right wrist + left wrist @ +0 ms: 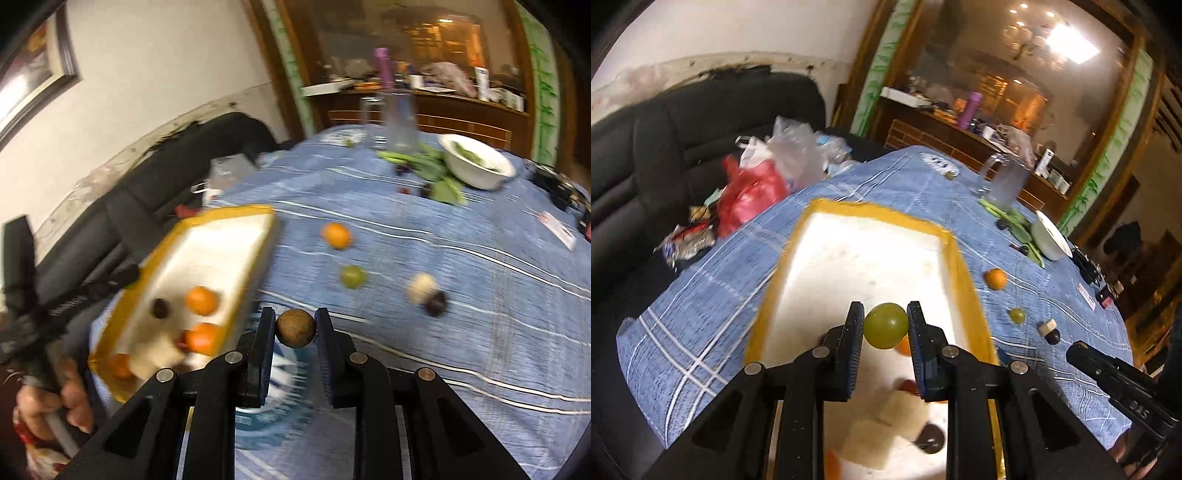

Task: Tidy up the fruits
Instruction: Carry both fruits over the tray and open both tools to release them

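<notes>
Left hand-held gripper [885, 320], angled down, green fruit [885, 325] clamped.

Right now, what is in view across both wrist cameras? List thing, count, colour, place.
Tray: one, yellow rim, white inside, on the blue cloth.
Fruits in tray: several, orange and dark, near end.
Green fruit: one, held over the tray.
Brown fruit: one, held over the cloth.
Loose fruits: orange, green, pale, dark, on cloth beside the tray.
Bowl: one, white, far side, greens beside it.
Bags: red and clear, on the dark sofa.
Left gripper: shut on green fruit.
Right gripper: shut on brown fruit.
</notes>
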Motion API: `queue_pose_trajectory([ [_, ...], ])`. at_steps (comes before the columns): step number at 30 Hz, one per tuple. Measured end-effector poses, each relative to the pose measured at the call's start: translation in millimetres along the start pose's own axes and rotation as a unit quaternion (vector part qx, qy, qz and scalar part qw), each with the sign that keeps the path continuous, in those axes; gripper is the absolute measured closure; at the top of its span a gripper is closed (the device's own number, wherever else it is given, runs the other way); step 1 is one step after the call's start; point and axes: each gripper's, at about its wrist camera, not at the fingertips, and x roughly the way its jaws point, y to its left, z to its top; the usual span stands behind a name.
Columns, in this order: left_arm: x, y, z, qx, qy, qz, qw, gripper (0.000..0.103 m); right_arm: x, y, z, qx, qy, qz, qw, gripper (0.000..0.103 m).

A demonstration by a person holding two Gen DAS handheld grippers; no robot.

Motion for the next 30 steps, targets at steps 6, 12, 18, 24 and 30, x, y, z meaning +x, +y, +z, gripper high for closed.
queue_pose_trajectory([
  [6,6.7,21.4,-6.5,-0.022,0.013,0.005,0.9997,0.08,26.4,39.7,7.0,-0.002,0.028,0.065,0.998,0.079],
  [12,16.5,35.4,-10.2,-0.045,0.028,0.002,0.9986,0.08,63.5,57.2,11.8,0.012,0.066,0.105,0.992,0.079],
  [18,16.9,41.4,-9.4,-0.046,0.024,0.016,0.9986,0.08,94.6,58.5,12.0,0.03,0.099,0.112,0.988,0.078],
  [24,15.0,42.6,-7.2,-0.047,0.022,0.015,0.9985,0.066,107.7,66.8,11.3,0.016,0.102,0.089,0.991,0.069],
  [30,7.3,34.1,-5.3,-0.035,0.011,0.021,0.9991,0.049,100.0,57.3,13.0,0.027,0.087,0.085,0.992,0.051],
])
